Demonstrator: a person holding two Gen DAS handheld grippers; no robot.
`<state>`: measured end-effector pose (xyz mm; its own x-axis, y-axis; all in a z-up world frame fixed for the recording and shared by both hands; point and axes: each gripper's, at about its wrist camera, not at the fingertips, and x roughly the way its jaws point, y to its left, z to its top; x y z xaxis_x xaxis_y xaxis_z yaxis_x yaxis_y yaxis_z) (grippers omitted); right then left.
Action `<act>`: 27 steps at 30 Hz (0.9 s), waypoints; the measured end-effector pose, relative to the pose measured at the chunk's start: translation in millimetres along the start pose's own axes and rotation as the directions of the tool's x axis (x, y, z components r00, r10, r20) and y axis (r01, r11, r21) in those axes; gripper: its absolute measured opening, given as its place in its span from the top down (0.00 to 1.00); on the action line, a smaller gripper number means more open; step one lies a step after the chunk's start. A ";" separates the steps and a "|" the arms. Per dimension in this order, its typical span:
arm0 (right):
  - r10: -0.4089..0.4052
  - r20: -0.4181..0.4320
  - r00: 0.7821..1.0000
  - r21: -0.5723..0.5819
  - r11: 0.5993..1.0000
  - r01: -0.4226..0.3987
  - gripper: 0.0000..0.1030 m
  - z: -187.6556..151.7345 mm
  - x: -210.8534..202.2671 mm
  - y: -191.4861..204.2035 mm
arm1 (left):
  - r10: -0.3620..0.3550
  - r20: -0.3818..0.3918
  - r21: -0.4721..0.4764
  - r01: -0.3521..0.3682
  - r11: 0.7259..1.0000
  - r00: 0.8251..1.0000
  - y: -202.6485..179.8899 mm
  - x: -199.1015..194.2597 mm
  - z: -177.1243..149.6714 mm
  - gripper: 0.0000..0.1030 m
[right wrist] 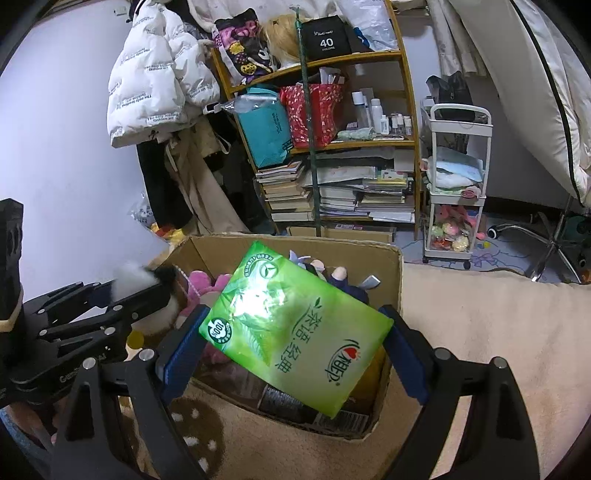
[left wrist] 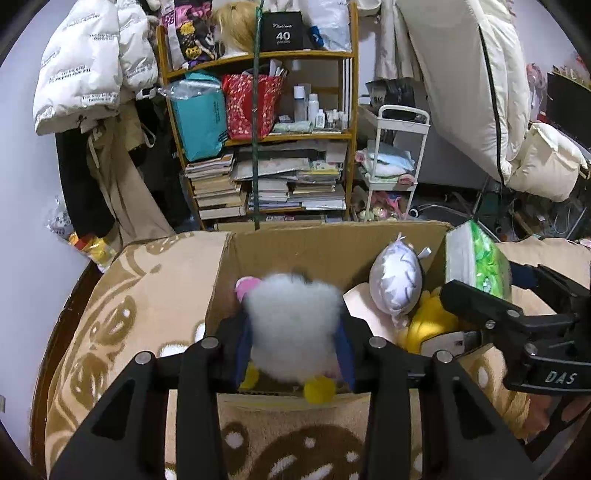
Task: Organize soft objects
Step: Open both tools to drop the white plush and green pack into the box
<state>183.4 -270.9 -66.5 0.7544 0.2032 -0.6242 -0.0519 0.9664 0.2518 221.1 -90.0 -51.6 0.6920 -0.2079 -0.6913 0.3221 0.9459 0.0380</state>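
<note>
**Two handheld grippers carry soft items over an open cardboard box**

An open cardboard box [left wrist: 295, 251] sits on a beige blanket [left wrist: 140, 291] with brown patterns.

The left gripper [left wrist: 295, 343] is clamped on a fluffy white plush toy [left wrist: 293, 325] with yellow feet, its blue-padded fingers [left wrist: 243, 350] pressing both sides. The toy hangs over the box's near-left corner, by the near rim.

The right gripper [right wrist: 295, 347] grips a green pack of tissues [right wrist: 291, 332] between its blue pads, jaws spread wide around it. The pack is tilted over the near-right part of the box. Its print reads upside down: Chinese characters, a red-and-white logo, and a round "100%" badge.

Inside the box, the left wrist view shows a white egg-shaped plush [left wrist: 397, 282] with grey markings toward the far-right corner, a yellow plush [left wrist: 428, 321] below it and a bit of pink behind the white toy. The right wrist view instead shows a pink plush [right wrist: 201, 290] along the left side, dark blue soft figures near the far wall, and printed packaging on the bottom.

Behind the box stands a wooden shelf [left wrist: 351, 133] crowded with books. A black box [left wrist: 282, 31] on its top shelf reads "40"; the right wrist view adds "COLORS". A white puffer jacket [left wrist: 85, 62] hanging at left repeats the words "The only leading fashion art". The side of the right gripper, seen in the left wrist view, is marked "DAS". A white trolley [right wrist: 458, 192] holds folded cloth.
</note>
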 end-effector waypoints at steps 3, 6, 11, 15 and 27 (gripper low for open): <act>-0.011 0.000 1.000 -0.013 1.000 0.011 0.08 0.1 -1.8 1.8 | 0.008 -0.001 -0.013 -0.008 1.000 1.000 3.7 -0.9 -0.4 0.53; -0.016 -0.002 1.000 -0.019 1.000 0.016 0.08 -0.4 -3.0 3.1 | 0.015 0.020 -0.030 -0.014 0.999 1.000 8.5 -7.4 -1.0 0.48; -0.033 0.009 0.999 -0.027 0.999 0.033 0.04 -1.1 -8.6 6.1 | 0.063 0.030 -0.050 -0.062 0.997 0.998 16.8 -15.2 -3.1 0.46; -0.055 0.047 0.997 -0.058 0.997 0.058 0.00 -0.2 -20.8 9.3 | 0.071 0.024 -0.054 -0.069 0.996 0.997 19.8 -22.3 -5.9 0.42; -0.069 0.091 0.993 -0.060 0.995 0.075 0.00 -2.5 -57.5 17.6 | 0.091 0.055 -0.054 -0.088 0.995 0.994 16.5 -65.8 -17.3 0.20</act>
<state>137.4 -265.2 -28.0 0.8128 0.1204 -0.5700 -0.0343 0.9866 0.1594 169.7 -56.4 -18.0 0.7527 -0.1347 -0.6444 0.2247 0.9726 0.0592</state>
